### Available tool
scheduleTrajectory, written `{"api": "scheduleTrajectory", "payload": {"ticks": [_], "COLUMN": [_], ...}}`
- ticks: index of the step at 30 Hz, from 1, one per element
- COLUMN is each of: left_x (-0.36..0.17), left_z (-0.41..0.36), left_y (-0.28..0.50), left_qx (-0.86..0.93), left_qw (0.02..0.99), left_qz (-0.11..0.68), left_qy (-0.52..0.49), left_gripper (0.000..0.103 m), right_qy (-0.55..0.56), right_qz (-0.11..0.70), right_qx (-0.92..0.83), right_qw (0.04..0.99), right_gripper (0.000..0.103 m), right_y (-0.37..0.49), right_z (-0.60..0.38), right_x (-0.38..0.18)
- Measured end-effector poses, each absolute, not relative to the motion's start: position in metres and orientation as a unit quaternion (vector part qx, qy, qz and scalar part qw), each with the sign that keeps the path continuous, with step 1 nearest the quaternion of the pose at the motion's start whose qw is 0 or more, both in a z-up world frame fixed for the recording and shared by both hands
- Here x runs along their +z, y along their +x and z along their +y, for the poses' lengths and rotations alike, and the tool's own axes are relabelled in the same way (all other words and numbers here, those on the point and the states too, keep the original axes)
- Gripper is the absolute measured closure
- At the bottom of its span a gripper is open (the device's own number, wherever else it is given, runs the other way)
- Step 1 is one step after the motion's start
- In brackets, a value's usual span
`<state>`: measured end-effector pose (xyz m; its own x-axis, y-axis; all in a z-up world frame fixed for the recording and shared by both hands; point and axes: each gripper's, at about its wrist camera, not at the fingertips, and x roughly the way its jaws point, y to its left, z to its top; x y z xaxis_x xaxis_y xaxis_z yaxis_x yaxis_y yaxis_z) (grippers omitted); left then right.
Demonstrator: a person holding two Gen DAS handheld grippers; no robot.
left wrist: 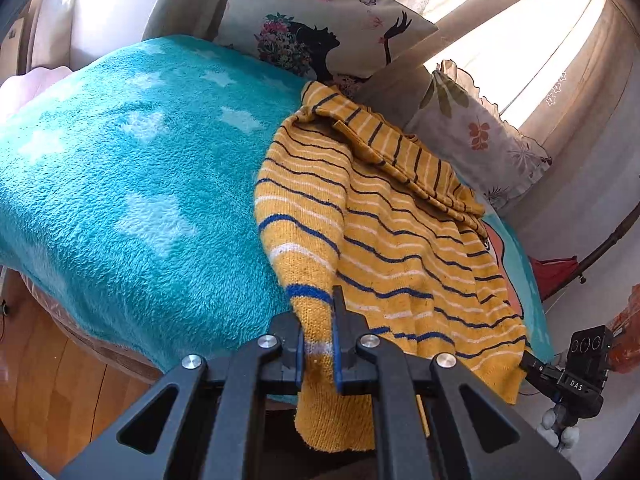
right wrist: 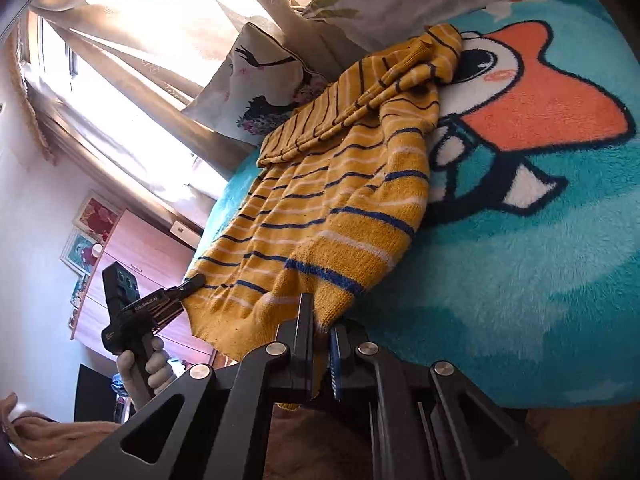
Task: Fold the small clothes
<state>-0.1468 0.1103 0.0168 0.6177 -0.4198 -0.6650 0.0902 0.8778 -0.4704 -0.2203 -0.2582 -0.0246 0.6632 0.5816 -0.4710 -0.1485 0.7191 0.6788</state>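
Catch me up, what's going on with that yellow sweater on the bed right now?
A person is folding the yellow striped sweater on the teal fleece blanket, one tool in each hand. The left tool is shut on one corner of the bottom hem, and the right tool is shut on the other. The hem hangs just off the bed edge. A sleeve is already folded across the upper body, near the pillows.
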Motion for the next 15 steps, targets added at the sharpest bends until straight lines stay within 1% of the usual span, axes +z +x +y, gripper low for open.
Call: {"api": "scheduleTrajectory", "payload": {"ticks": [1, 2, 3, 4, 8, 9, 11, 13, 15], "left_x": [0.017, 0.017, 0.017, 0.018, 0.019, 0.019, 0.021, 0.028, 0.040], "left_z": [0.111, 0.111, 0.109, 0.108, 0.102, 0.101, 0.102, 0.106, 0.110], "left_y": [-0.146, -0.145, -0.145, -0.145, -0.145, -0.145, -0.144, -0.142, -0.134], "left_qx": [-0.146, -0.146, -0.146, -0.146, -0.151, -0.153, -0.159, -0.168, -0.178], "left_qw": [0.877, 0.878, 0.879, 0.880, 0.884, 0.884, 0.882, 0.880, 0.878], "left_qz": [0.412, 0.411, 0.410, 0.409, 0.407, 0.407, 0.405, 0.401, 0.395], "left_qy": [-0.200, -0.198, -0.195, -0.190, -0.174, -0.173, -0.178, -0.189, -0.204], "left_gripper": [0.093, 0.093, 0.093, 0.093, 0.093, 0.093, 0.093, 0.093, 0.093], "right_qy": [0.299, 0.286, 0.273, 0.261, 0.265, 0.266, 0.272, 0.285, 0.315], "right_qz": [0.354, 0.362, 0.372, 0.379, 0.379, 0.376, 0.383, 0.384, 0.366], "right_qx": [0.200, 0.191, 0.181, 0.172, 0.185, 0.186, 0.195, 0.208, 0.242], "right_qw": [0.863, 0.866, 0.869, 0.871, 0.867, 0.868, 0.861, 0.853, 0.841], "right_gripper": [0.091, 0.081, 0.076, 0.069, 0.067, 0.067, 0.096, 0.096, 0.096], "right_y": [-0.219, -0.216, -0.214, -0.212, -0.207, -0.205, -0.203, -0.205, -0.207], "right_z": [-0.256, -0.253, -0.250, -0.247, -0.238, -0.237, -0.236, -0.237, -0.242], "right_x": [-0.024, -0.025, -0.027, -0.029, -0.038, -0.039, -0.041, -0.038, -0.023]}}
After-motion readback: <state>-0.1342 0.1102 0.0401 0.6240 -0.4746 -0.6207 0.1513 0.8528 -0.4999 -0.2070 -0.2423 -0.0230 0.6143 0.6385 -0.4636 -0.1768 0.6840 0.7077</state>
